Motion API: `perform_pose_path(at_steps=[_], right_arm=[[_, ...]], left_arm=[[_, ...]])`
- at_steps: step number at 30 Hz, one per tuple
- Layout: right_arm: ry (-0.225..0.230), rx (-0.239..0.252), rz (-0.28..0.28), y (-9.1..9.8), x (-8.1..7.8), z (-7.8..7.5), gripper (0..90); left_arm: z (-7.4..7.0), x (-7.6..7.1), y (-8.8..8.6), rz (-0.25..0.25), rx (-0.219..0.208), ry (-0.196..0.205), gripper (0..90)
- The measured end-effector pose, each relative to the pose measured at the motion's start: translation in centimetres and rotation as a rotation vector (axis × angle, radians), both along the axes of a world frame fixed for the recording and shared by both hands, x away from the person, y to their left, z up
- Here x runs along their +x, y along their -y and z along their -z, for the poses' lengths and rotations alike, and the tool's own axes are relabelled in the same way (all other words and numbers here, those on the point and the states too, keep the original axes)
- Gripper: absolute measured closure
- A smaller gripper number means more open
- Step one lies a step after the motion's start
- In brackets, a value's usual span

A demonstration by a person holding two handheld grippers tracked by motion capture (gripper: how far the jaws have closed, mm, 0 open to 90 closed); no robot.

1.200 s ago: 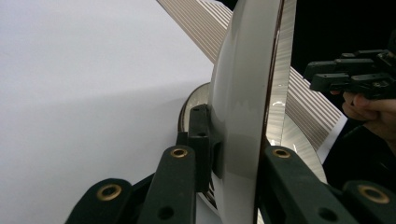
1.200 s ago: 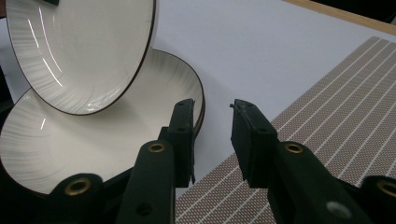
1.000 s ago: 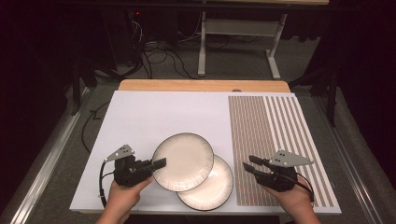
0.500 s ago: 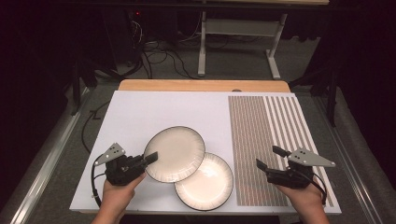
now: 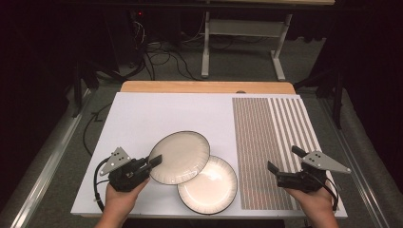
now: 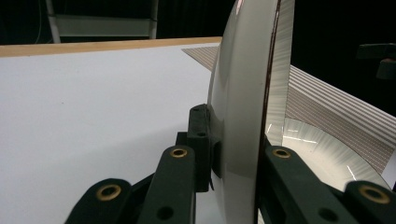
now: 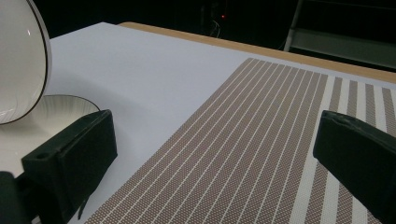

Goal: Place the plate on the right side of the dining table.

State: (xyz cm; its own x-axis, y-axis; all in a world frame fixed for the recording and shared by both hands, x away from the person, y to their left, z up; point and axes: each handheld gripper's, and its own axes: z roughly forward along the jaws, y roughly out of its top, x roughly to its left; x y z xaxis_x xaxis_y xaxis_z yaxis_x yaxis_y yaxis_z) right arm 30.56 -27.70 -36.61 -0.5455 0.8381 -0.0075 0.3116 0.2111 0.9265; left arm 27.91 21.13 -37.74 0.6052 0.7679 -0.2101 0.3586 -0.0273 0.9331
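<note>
Currently the left hand-held gripper (image 5: 153, 161) is clamped on the rim of the upper plate (image 5: 180, 156), holding it tilted above the bench (image 5: 157, 114), its far edge overlapping the lower plate (image 5: 211, 187), which lies flat. Right hand-held gripper (image 5: 283, 160): jaws have just been opening, now wide apart, nothing between them, over the striped mat (image 5: 266, 137), well apart from both plates.

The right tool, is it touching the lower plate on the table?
Apart. The high view shows the right tool open over the striped mat, with bare mat between it and the lower plate.
</note>
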Motion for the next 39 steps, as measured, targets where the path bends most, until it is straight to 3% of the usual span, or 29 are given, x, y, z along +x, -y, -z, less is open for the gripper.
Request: perform_pose_path(at_steps=[8, 11, 23, 39], right_arm=[[0.029, -0.023, -0.019, -0.5, 0.0, -0.2, 0.5], [0.018, 0.001, -0.038, -1.3, 0.1, -0.3, 0.7], [0.029, -0.035, -0.117, -5.5, 0.6, -0.4, 3.0], [-0.018, -0.041, -0.22, -11.1, 1.5, 0.1, 10.5]], left_arm=[[-0.3, -0.3, 0.3, 0.009, 0.039, 0.028, 79.9], [-0.2, -0.3, 0.2, 0.01, 0.037, 0.026, 79.9], [-0.2, -0.2, 0.1, 0.015, 0.038, 0.022, 79.7], [-0.1, -0.2, 0.0, 0.017, 0.034, 0.02, 79.8]])
